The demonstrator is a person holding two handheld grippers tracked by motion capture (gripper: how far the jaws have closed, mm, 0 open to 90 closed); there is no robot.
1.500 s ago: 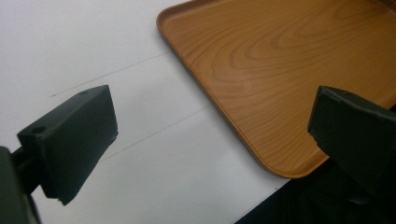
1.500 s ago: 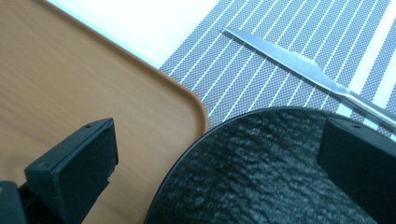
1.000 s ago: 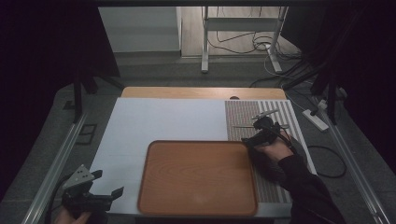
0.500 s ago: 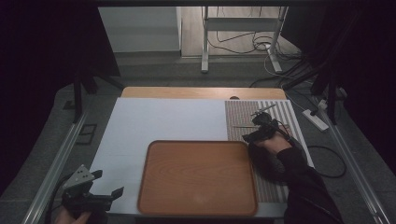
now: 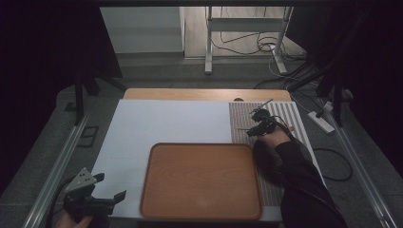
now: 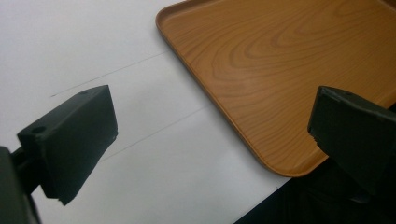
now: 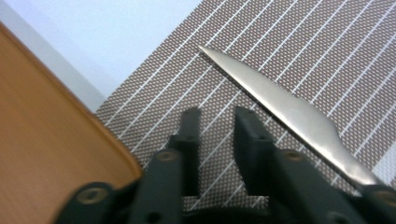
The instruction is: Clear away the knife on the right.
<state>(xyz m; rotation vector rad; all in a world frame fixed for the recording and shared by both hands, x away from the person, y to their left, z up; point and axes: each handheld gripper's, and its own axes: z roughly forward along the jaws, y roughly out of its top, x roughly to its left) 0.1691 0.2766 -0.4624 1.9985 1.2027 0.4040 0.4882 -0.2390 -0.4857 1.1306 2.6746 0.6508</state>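
Right claw (image 7: 215, 154) hovers low over the striped mat (image 7: 289, 60), its jaws nearly together with nothing between them; a knife (image 7: 285, 105) lies just beside it, seemingly ungrasped. Left claw (image 6: 210, 144) is spread wide beside the bare wooden tray (image 6: 285, 60). Nothing is loaded yet.

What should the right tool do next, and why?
Probably shift sideways toward the knife and widen. The right tool has its jaws narrowly apart and empty over the striped placemat, and the knife lies beside them, not between.
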